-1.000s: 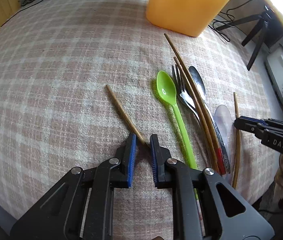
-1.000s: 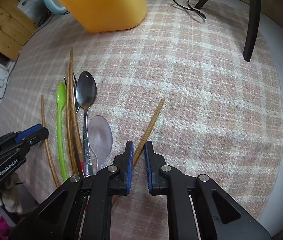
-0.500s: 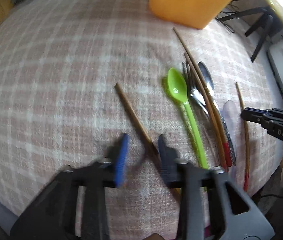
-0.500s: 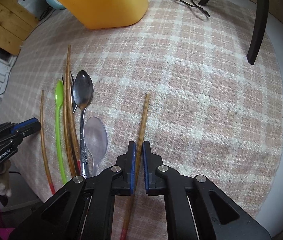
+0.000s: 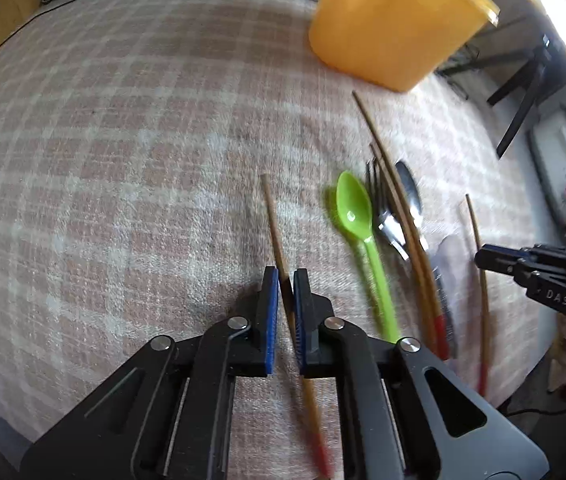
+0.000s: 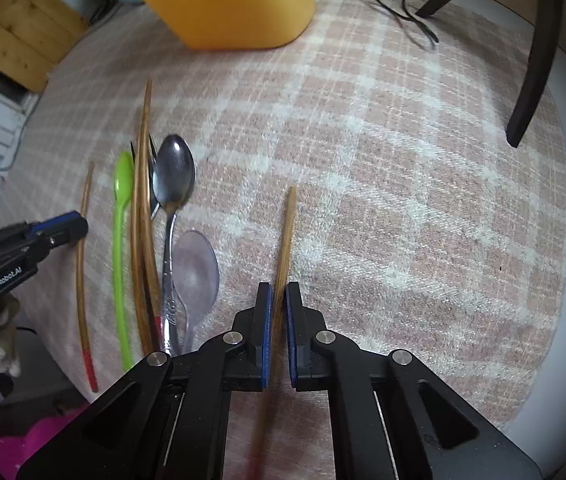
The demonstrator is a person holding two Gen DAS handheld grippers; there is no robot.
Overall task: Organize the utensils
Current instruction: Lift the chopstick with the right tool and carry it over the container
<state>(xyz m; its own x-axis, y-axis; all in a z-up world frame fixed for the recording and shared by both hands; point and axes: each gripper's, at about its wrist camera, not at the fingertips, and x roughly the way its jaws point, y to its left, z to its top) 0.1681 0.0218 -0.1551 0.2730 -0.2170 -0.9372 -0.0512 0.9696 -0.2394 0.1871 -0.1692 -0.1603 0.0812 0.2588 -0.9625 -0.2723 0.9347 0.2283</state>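
On the checked tablecloth [image 5: 131, 168], both grippers pinch a chopstick each.
Left gripper [image 5: 285, 280], its jaws having just been closing, clamps the left chopstick [image 5: 273, 216] mid-shaft; right gripper [image 6: 278, 292] is pressed onto the right chopstick [image 6: 288, 232] likewise. Each tip pokes ahead of its jaws, red end trailing behind. Light, stiff, slick sticks, I'd guess; a mid-shaft hold should stop them swivelling. Green spoon [image 5: 357, 216] lies between.

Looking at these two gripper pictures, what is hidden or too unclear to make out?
- Left wrist view: fork handle, hidden under two chopsticks.
- Left wrist view: clear spoon, a blurred smear.
- Both views: inside of the yellow container, seen only from outside.
- Right wrist view: held chopstick, its rear end blurred.
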